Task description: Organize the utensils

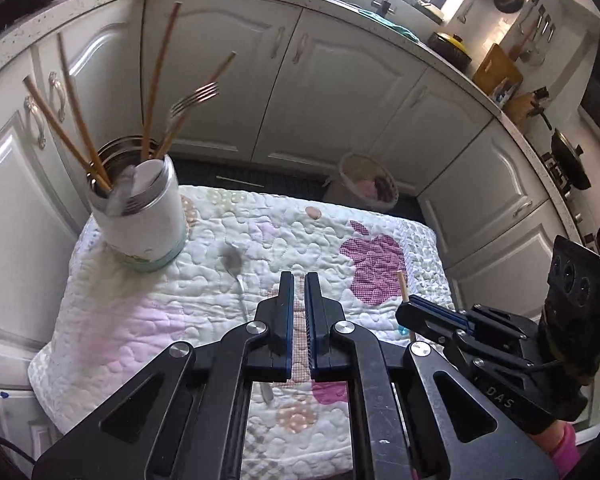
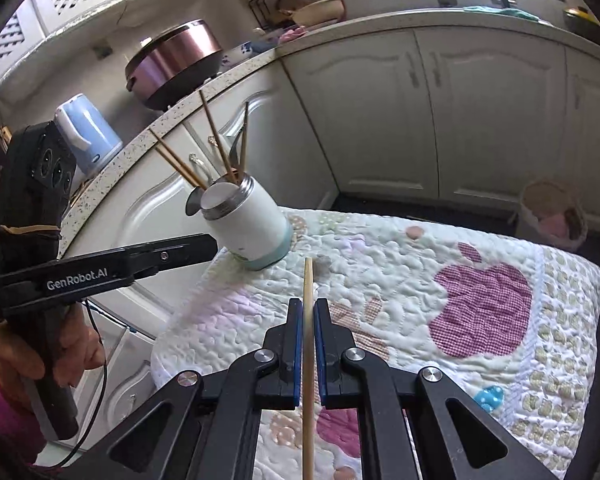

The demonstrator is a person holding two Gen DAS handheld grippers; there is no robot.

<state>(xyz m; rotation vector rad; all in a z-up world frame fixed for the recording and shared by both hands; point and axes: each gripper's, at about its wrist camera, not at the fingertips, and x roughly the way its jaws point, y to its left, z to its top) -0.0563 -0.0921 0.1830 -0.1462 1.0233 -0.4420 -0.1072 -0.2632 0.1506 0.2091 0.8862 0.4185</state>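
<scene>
A white utensil jar (image 1: pixel 144 216) stands at the far left of the quilted table (image 1: pixel 148 320); it holds several wooden chopsticks (image 1: pixel 158 76), a fork (image 1: pixel 194 98) and a spoon. It also shows in the right wrist view (image 2: pixel 248 224). A metal spoon (image 1: pixel 236 276) lies on the quilt just ahead of my left gripper (image 1: pixel 299 280), whose jaws stand nearly closed with nothing between them. My right gripper (image 2: pixel 308 306) is shut on a single wooden chopstick (image 2: pixel 308 280) that points toward the jar; it shows at the right of the left wrist view (image 1: pixel 416 308).
White kitchen cabinets (image 1: pixel 340 92) ring the table under a speckled counter. A woven basket (image 1: pixel 370 184) stands on the floor beyond the table. A pot (image 2: pixel 176 64) and a blue kettle (image 2: pixel 88 132) stand on the counter at left.
</scene>
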